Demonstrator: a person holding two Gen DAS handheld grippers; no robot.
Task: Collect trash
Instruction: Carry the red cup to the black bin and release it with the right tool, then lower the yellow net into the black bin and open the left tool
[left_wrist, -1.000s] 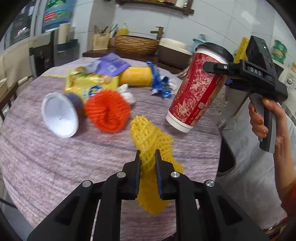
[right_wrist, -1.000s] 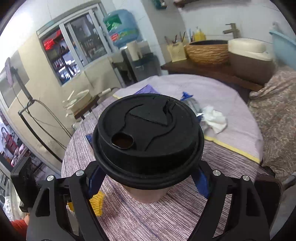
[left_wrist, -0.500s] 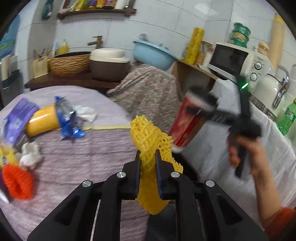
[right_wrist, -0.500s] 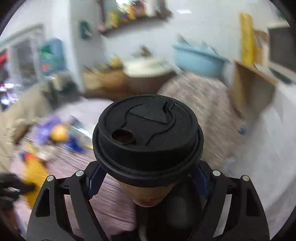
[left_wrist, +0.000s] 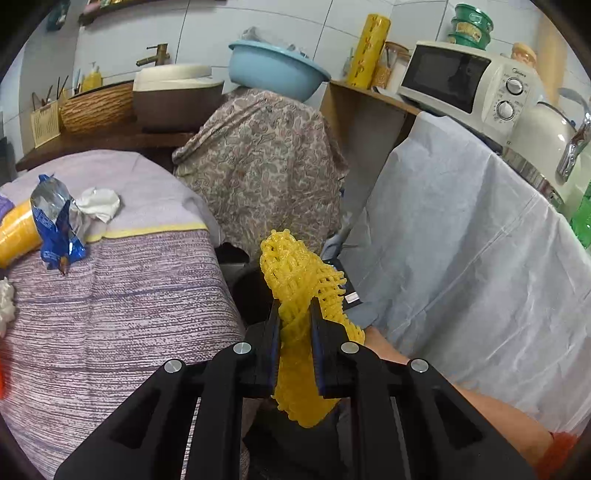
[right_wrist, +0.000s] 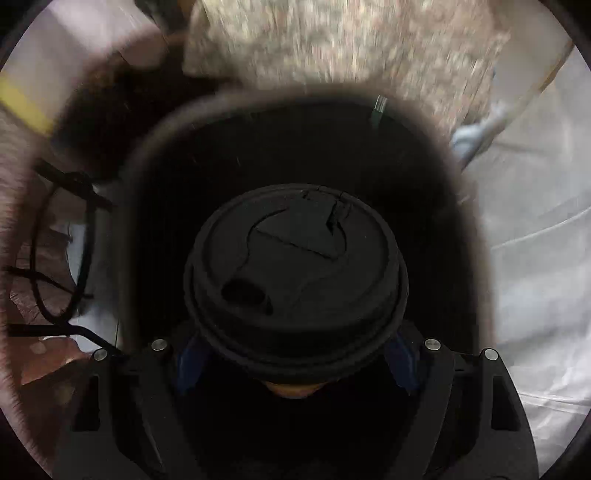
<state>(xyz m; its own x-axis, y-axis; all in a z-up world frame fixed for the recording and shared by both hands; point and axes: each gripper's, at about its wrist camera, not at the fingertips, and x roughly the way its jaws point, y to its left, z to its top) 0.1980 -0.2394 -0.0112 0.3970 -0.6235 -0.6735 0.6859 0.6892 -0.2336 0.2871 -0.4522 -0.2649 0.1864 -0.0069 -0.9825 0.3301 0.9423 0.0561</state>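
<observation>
My left gripper (left_wrist: 294, 306) is shut on a yellow foam fruit net (left_wrist: 300, 280) and holds it past the right edge of the round table (left_wrist: 122, 295), above a dark bin (left_wrist: 247, 288) on the floor. My right gripper (right_wrist: 297, 347) is shut on a paper cup with a black lid (right_wrist: 295, 273). It holds the cup tipped over the open mouth of the dark bin (right_wrist: 155, 155). The right wrist view is blurred.
On the table lie a blue snack wrapper (left_wrist: 55, 229), a crumpled white tissue (left_wrist: 99, 203) and a yellow cup (left_wrist: 16, 236). A patterned cloth covers furniture (left_wrist: 258, 162) behind the bin. A white sheet drapes a counter (left_wrist: 461, 240) on the right, with a microwave (left_wrist: 465, 81) above it.
Both grippers swung right, off the table. The cup went down over the bin mouth and out of the left wrist view. The net now hangs over the bin beside the table edge.
</observation>
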